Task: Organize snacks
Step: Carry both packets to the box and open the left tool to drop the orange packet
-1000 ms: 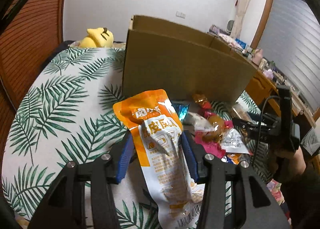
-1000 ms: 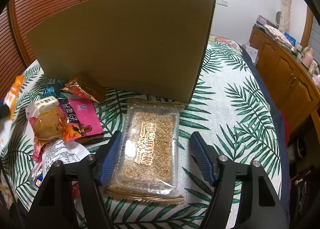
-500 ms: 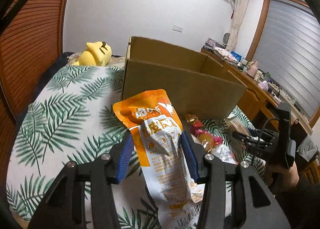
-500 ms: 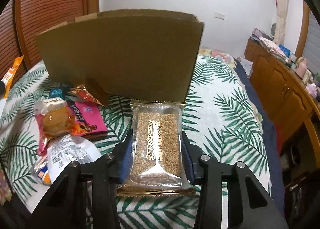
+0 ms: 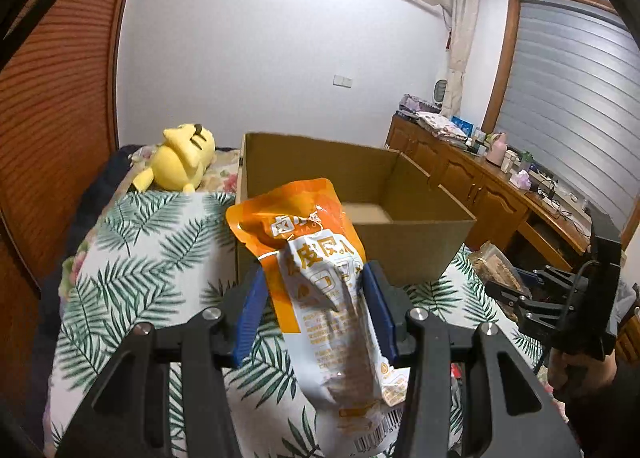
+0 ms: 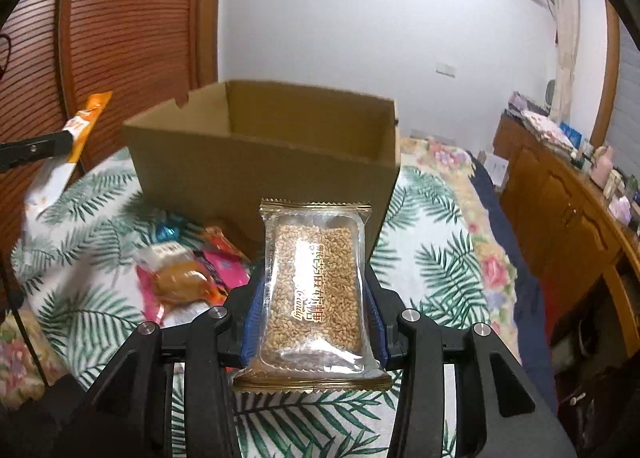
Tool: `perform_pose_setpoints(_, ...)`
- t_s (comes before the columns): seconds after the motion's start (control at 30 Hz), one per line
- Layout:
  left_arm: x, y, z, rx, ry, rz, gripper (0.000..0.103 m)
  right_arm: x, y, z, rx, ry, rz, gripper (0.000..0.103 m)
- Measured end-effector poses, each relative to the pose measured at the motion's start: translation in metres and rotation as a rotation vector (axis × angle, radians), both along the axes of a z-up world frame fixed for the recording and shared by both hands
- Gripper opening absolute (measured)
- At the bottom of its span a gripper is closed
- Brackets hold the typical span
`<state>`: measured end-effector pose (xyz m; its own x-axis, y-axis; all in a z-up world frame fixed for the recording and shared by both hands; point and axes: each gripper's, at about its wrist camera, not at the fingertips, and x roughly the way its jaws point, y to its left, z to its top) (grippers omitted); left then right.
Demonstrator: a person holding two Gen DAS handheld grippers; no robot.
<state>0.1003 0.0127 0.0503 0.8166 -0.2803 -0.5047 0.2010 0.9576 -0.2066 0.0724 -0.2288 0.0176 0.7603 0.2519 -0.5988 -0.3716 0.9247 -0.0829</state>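
My left gripper is shut on an orange and white snack pouch, held up in front of the open cardboard box. My right gripper is shut on a clear packet of sesame candy, lifted off the cloth just before the same box. In the right wrist view the orange pouch hangs at the far left in the other gripper. In the left wrist view the right gripper and its sesame packet show at the right edge. The box floor that shows is bare.
Loose snacks lie on the palm-leaf cloth left of the sesame packet, near the box. A yellow plush toy lies behind the box's left corner. A wooden sideboard with clutter runs along the right wall.
Both grippers rose, so the box's inside now shows. The right gripper closed on the sesame packet and lifted it off the cloth. The left kept its hold on the orange pouch.
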Motion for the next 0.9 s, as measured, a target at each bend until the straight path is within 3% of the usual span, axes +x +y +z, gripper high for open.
perform_pose_setpoints(0.3, 0.016, -0.005, 0.02, -0.014, -0.016, -0.013, 0.047, -0.008, 0.009, 0.027, -0.009, -0.041, 0.024, 0.043)
perform_pose_setpoints(0.63, 0.046, -0.014, 0.044, 0.026, -0.034, 0.002, 0.047, 0.009, 0.014, 0.056, 0.021, -0.057, 0.031, 0.044)
perform_pose_setpoints(0.9, 0.074, -0.017, 0.047, 0.055, -0.036, 0.006, 0.047, 0.026, 0.022, 0.062, 0.017, -0.061, 0.036, 0.044)
